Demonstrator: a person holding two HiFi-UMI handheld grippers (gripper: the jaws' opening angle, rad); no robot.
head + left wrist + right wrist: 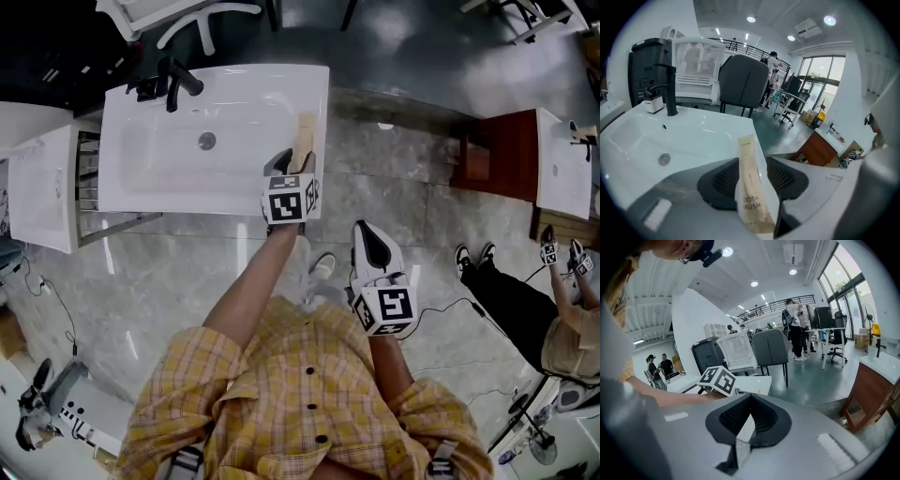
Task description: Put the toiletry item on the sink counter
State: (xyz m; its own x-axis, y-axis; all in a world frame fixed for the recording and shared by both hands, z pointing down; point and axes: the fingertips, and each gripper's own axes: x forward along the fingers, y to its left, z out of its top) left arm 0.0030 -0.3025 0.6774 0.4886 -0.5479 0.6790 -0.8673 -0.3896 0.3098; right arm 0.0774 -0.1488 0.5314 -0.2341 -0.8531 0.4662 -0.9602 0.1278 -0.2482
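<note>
A tan paper toothbrush packet (306, 136) lies along the right rim of the white sink counter (141, 183). In the left gripper view the packet (751, 154) runs lengthwise between the two dark pads, resting on the white sink rim (693, 140), with gaps showing beside it. My left gripper (281, 167) (750, 176) stands open around it at the counter's front right corner. My right gripper (372, 244) (749, 420) hangs over the floor to the right of the sink, shut and empty.
A black faucet (178, 80) (670, 89) stands at the sink's back left, and the drain (207, 141) is mid-basin. A white cabinet (37, 187) flanks the sink on the left. A wooden cabinet (502, 155) and a seated person (525, 309) are to the right.
</note>
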